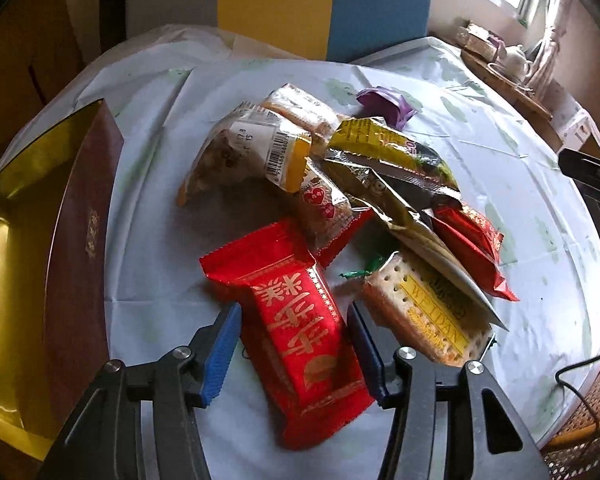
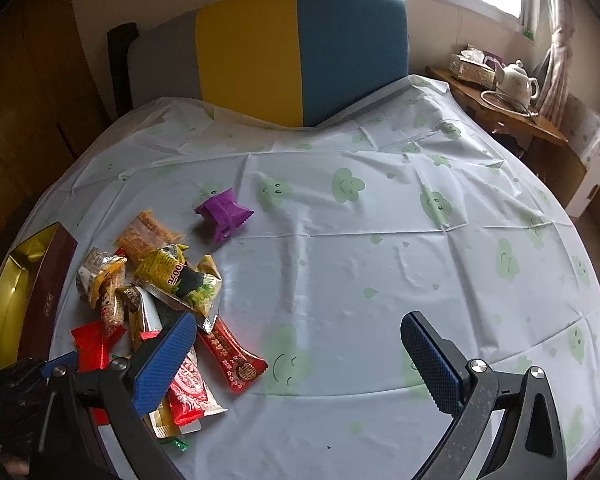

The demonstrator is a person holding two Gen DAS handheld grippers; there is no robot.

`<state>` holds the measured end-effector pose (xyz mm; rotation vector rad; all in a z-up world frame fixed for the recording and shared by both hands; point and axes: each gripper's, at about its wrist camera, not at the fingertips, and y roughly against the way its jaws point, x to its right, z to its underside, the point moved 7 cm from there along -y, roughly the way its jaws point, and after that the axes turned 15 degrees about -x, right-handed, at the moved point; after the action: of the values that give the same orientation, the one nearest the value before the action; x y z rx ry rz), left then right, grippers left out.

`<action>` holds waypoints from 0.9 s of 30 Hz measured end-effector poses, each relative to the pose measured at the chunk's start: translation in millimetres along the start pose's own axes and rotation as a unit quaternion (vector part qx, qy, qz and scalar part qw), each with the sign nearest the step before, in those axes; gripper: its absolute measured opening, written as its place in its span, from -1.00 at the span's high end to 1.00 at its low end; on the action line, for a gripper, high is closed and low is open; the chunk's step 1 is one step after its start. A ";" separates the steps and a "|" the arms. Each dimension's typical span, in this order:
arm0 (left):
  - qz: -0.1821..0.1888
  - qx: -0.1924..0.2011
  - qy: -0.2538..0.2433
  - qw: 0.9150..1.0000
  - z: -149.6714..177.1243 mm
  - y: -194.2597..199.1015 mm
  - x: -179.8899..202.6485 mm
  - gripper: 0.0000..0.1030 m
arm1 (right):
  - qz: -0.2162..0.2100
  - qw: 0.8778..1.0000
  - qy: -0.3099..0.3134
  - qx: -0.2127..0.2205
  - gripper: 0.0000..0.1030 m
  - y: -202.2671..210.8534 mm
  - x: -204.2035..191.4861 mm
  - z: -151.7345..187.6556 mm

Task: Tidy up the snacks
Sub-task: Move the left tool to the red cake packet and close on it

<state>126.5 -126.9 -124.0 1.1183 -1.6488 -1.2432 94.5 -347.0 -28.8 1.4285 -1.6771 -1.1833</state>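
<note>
A heap of wrapped snacks (image 1: 340,168) lies on the pale tablecloth (image 1: 520,208). Nearest me is a red packet with gold characters (image 1: 300,340), flat on the cloth between the blue pads (image 1: 220,352) of my left gripper (image 1: 294,306). The pads stand close along its sides, and a strip of cloth shows at the left pad. An open dark red box with a gold inside (image 1: 80,220) stands left of the heap. In the right wrist view my right gripper (image 2: 296,320) is wide open over bare cloth, right of the heap (image 2: 156,280). The left gripper's pad (image 2: 60,362) shows beside the red packet (image 2: 90,344).
A purple packet (image 2: 224,214) lies apart behind the heap. A yellow and blue chair back (image 2: 300,56) rises at the table's far edge. A wooden side table with a teapot (image 2: 518,80) stands at the back right. A black cable (image 1: 580,380) hangs at the table's right edge.
</note>
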 end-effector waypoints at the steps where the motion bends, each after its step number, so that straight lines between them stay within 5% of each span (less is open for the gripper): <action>1: 0.001 0.002 -0.001 1.000 1.4 0.8 0.0 -0.08 | -0.001 1.000 -0.003 -0.001 -1.00 -0.7 1.2 -0.3; 12: 0.013 0.011 -0.039 0.999 16.3 6.0 -3.2 -0.10 | 0.003 0.999 -0.016 -0.034 -1.00 -17.1 6.4 5.0; 18: -0.013 0.016 -0.059 0.998 14.1 0.4 1.3 -0.14 | 0.005 0.999 -0.012 -0.043 -1.00 -23.1 5.6 6.3; 25: -0.003 0.052 -0.075 0.996 37.8 8.4 0.3 0.08 | -0.015 0.999 -0.002 -0.046 -0.99 -26.8 -2.8 5.4; 27: -0.001 0.065 -0.081 0.995 41.7 9.0 -0.3 0.08 | -0.023 0.999 0.011 -0.049 -0.70 -29.3 -9.9 6.9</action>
<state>86.2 -113.1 -124.6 1.1204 -1.8732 -1.2717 102.5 -336.0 -57.4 1.4211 -1.5585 -1.2523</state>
